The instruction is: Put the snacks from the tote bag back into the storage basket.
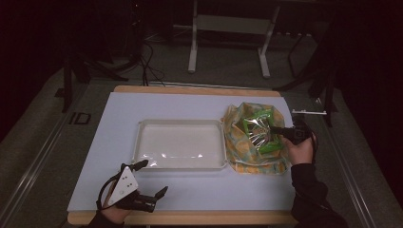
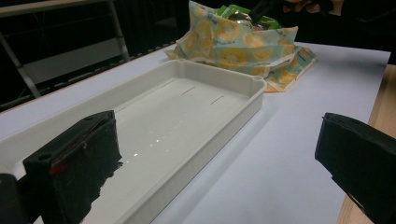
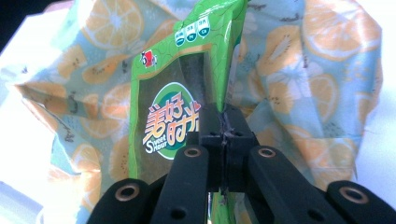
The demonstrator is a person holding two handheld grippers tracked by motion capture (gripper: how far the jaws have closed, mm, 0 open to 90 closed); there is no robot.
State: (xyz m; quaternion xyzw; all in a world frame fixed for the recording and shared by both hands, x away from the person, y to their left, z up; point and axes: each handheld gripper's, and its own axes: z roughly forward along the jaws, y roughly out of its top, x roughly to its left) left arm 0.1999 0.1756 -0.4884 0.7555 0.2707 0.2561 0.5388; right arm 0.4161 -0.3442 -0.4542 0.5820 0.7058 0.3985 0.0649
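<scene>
A green snack packet point(image 1: 259, 128) point(image 3: 180, 102) with a clear window sits in the mouth of a cloth bag point(image 1: 237, 142) point(image 2: 224, 46) point(image 3: 327, 56) printed with orange slices, at the table's right. My right gripper point(image 1: 273, 130) point(image 3: 224, 128) is shut on the packet's edge, and the packet stands upright in front of the bag's lining. An empty white tray point(image 1: 180, 164) point(image 2: 233, 107) lies mid-table. My left gripper point(image 1: 152, 178) point(image 2: 219, 154) rests open near the front edge, one jaw over the tray's near corner, nothing between the jaws.
A pale sheet point(image 1: 190, 102) covers the wooden table point(image 1: 190, 217). Beyond the far edge stand a metal frame point(image 1: 228, 28) and cables on a dark floor. A small metal bracket point(image 1: 309, 112) lies off the table's right side.
</scene>
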